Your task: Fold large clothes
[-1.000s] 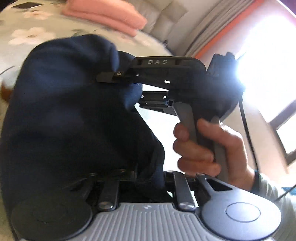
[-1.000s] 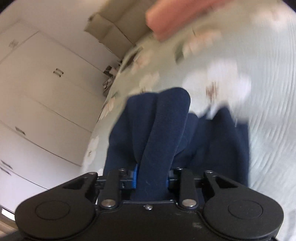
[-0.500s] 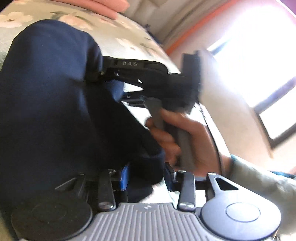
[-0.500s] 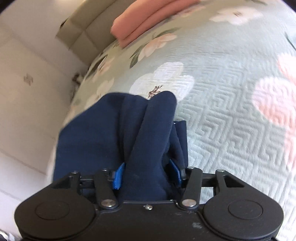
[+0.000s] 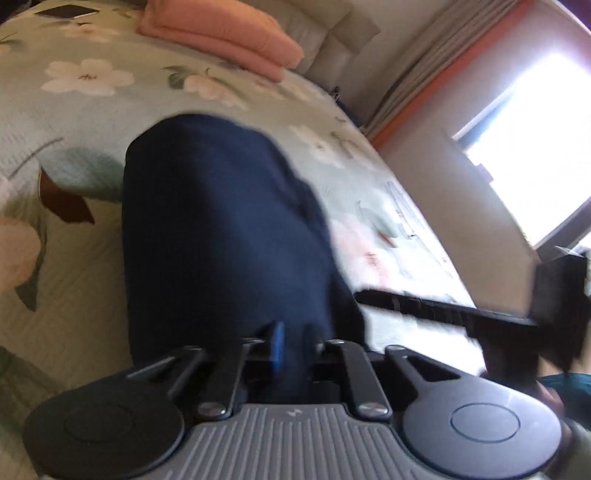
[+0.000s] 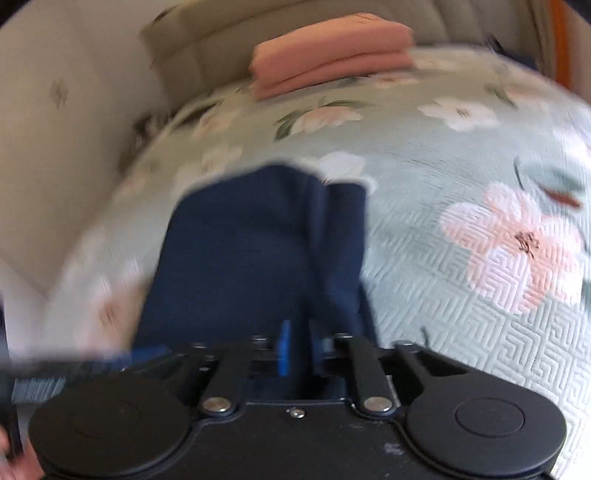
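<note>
A large navy-blue garment (image 5: 221, 236) hangs bunched from both grippers over the floral bed cover (image 5: 92, 122). My left gripper (image 5: 293, 349) is shut on a fold of it; the cloth fills the narrow gap between the blue-padded jaws. My right gripper (image 6: 297, 349) is likewise shut on a fold of the same garment (image 6: 258, 251). The body of the right gripper (image 5: 554, 306) shows at the right edge of the left wrist view, apart from the cloth. Both views are motion-blurred.
A folded stack of salmon-pink cloth (image 5: 221, 33) lies at the head of the bed, also in the right wrist view (image 6: 332, 55). A padded headboard (image 6: 207, 48) stands behind it. A bright window (image 5: 532, 136) and curtains are to the right. A phone (image 5: 66, 11) lies at the far left.
Both grippers have swung and spread apart with the garment still held. The right gripper has moved from just in front of the left camera to its right edge. More bed cover shows.
</note>
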A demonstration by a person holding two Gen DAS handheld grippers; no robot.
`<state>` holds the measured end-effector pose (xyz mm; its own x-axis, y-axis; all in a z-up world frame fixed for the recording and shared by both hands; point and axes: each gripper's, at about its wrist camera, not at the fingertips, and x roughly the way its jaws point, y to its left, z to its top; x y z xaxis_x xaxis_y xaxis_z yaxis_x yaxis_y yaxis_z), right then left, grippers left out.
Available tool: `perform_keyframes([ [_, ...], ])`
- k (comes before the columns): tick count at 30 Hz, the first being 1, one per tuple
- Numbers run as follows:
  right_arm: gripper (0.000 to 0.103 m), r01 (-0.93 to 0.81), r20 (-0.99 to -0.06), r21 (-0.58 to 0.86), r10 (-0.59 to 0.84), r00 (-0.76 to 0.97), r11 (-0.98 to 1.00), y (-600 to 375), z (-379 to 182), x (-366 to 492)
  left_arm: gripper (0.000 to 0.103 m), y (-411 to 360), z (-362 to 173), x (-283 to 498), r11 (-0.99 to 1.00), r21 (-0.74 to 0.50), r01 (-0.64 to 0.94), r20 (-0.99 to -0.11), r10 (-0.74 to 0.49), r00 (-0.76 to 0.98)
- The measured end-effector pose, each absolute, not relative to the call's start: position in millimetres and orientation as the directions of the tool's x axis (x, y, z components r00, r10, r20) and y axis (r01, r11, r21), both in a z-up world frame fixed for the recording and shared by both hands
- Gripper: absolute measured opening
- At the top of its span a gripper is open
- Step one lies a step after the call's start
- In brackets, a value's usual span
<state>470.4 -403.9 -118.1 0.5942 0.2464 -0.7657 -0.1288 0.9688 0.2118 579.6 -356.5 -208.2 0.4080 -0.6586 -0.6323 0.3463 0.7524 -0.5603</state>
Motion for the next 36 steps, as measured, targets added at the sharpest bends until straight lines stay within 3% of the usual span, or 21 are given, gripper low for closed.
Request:
perform_keyframes([
  [2, 0.001, -0.132, -0.819, 0.109, 0.164, 0.550, 0.985, -395.3, -148.0, 466.2, 0.003, -349.5, -215.7, 578.8, 0.769, -0.512, 0.383, -0.650, -0.638, 0.413],
  [4, 0.000, -0.087, -0.830, 0.172, 0.192, 0.524, 0.981, -416.4, -173.6, 462.1, 0.003, -336.2, -221.5, 576.4, 0.763, -0.527, 0.375, -0.651, -0.646, 0.398],
  [6, 0.000, -0.053, -0.833, 0.211, 0.208, 0.512, 0.976, -433.0, -170.4, 456.5, 0.003, -328.2, -220.2, 577.2, 0.740, -0.573, 0.353, -0.641, -0.672, 0.370],
  [9, 0.000, -0.018, -0.862, 0.113, 0.108, 0.495, 0.993, -437.9, -149.4, 453.8, 0.003, -318.1, -209.2, 585.7, 0.749, -0.551, 0.368, -0.659, -0.661, 0.359],
  [11, 0.013, -0.027, -0.830, 0.079, 0.081, 0.551, 0.996, -443.1, -125.4, 455.8, 0.003, -317.3, -196.9, 587.3, 0.762, -0.523, 0.382, -0.669, -0.644, 0.371],
  [12, 0.014, -0.051, -0.804, 0.071, 0.088, 0.588, 0.996, -443.5, -113.0, 460.3, 0.003, -315.2, -190.8, 585.3, 0.770, -0.504, 0.391, -0.670, -0.634, 0.386],
  [17, 0.014, -0.260, -0.633, 0.195, 0.324, 0.704, 0.946, -412.0, -76.2, 520.4, 0.003, -318.0, -177.4, 599.9, 0.797, -0.468, 0.381, -0.653, -0.603, 0.458],
  [22, 0.014, -0.374, -0.615, 0.396, 0.544, 0.571, 0.839, -349.3, -110.1, 601.1, 0.003, -310.6, -192.7, 587.1, 0.779, -0.522, 0.347, -0.654, -0.627, 0.424],
  [23, 0.013, -0.377, -0.642, 0.385, 0.537, 0.547, 0.843, -336.9, -122.8, 614.4, 0.003, -307.5, -194.7, 586.7, 0.772, -0.541, 0.335, -0.646, -0.636, 0.423],
  [25, 0.000, -0.381, -0.663, 0.310, 0.485, 0.570, 0.871, -326.9, -145.4, 636.2, 0.003, -300.1, -199.9, 588.5, 0.769, -0.562, 0.306, -0.634, -0.637, 0.437],
  [27, 0.000, -0.340, -0.680, 0.165, 0.356, 0.640, 0.926, -327.2, -159.0, 647.2, 0.003, -294.1, -201.6, 591.0, 0.757, -0.577, 0.306, -0.621, -0.650, 0.438],
  [28, 0.000, -0.269, -0.710, 0.041, 0.217, 0.669, 0.962, -327.8, -173.2, 660.0, 0.003, -291.6, -202.1, 591.5, 0.748, -0.588, 0.308, -0.616, -0.661, 0.428],
  [29, 0.000, -0.235, -0.730, 0.014, 0.170, 0.662, 0.972, -333.0, -185.6, 669.6, 0.003, -291.4, -203.3, 591.4, 0.740, -0.596, 0.313, -0.614, -0.670, 0.417],
  [33, 0.000, -0.108, -0.779, 0.117, 0.159, 0.606, 0.987, -364.4, -195.5, 690.1, 0.003, -294.8, -202.1, 581.4, 0.743, -0.570, 0.350, -0.630, -0.669, 0.395],
  [36, 0.000, -0.025, -0.783, 0.119, 0.109, 0.612, 0.993, -388.2, -182.2, 680.3, 0.003, -285.2, -198.8, 576.4, 0.741, -0.583, 0.333, -0.631, -0.671, 0.388],
])
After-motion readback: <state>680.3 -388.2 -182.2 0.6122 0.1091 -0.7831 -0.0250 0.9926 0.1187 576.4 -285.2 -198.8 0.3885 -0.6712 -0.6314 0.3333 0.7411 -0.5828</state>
